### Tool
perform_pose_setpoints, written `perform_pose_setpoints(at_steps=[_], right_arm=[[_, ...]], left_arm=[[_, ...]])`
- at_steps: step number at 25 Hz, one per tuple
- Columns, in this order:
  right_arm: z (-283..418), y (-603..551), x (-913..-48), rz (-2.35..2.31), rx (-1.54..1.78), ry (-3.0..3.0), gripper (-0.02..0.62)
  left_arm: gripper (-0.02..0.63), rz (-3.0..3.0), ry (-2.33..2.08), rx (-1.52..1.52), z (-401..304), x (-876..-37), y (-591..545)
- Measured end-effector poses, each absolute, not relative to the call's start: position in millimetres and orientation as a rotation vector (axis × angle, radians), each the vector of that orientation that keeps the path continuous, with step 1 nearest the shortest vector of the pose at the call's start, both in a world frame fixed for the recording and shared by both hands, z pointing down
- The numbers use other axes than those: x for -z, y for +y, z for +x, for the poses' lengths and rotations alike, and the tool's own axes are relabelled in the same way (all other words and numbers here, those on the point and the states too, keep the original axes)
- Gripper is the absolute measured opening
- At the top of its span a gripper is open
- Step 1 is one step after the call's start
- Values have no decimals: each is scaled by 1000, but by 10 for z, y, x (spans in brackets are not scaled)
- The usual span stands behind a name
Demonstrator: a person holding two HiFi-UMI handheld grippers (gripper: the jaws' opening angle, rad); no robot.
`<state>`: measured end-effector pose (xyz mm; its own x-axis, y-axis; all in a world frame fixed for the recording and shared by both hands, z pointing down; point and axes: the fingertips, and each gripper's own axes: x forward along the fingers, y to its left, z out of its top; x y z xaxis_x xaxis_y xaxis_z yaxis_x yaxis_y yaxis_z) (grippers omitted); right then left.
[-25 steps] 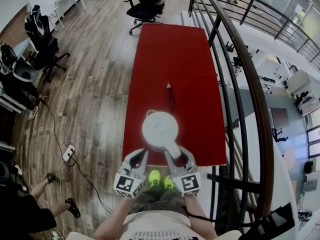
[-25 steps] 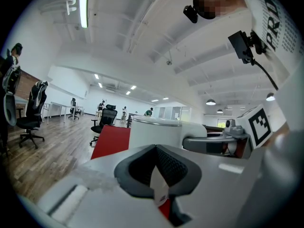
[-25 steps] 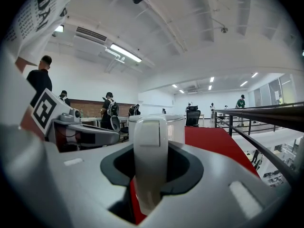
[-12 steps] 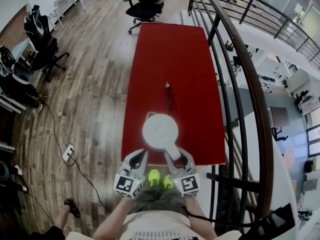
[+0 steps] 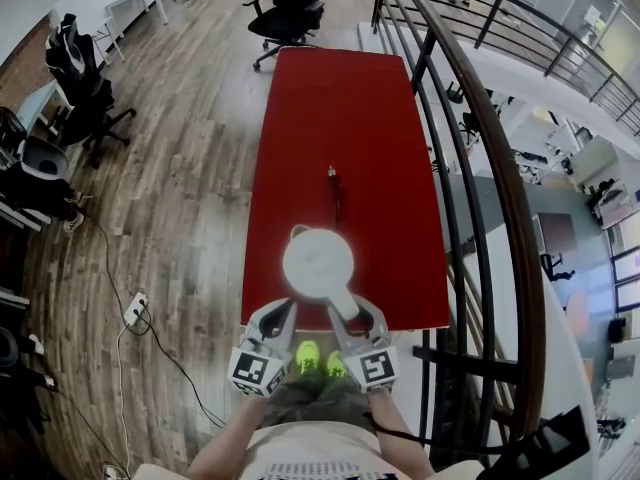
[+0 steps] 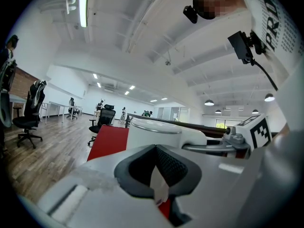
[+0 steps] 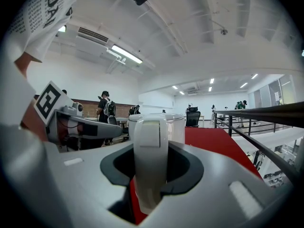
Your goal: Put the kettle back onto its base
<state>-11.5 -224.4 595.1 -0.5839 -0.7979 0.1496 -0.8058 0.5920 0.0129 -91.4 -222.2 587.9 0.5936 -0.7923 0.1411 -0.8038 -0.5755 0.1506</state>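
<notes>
Red worktop (image 5: 340,108) carries the white kettle (image 5: 318,261) near its front edge. The right gripper (image 5: 355,316) has its fingers clamped on the handle, while the left gripper (image 5: 272,318) has fingers parted and empty. No base shows, likely hidden beneath the kettle, so it is probably seated or nearly so, with only release left.

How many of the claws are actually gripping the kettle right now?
1. The right claw grips the kettle by its handle, at the near end of the red table. The left claw sits open just left of the kettle, holding nothing.
</notes>
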Motion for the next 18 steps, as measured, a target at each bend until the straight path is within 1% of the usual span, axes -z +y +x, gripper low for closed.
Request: perform_pose_setpoints(at_steps=[14, 18], right_arm=[[-156, -2336, -5938, 1261, -69, -2602, 143], [-140, -2363, -5785, 1279, 8, -2613, 167]], left_arm=[[-8, 2643, -1335, -30, -959, -5663, -2360], [-8, 2648, -1335, -15, -971, -5617, -2369]])
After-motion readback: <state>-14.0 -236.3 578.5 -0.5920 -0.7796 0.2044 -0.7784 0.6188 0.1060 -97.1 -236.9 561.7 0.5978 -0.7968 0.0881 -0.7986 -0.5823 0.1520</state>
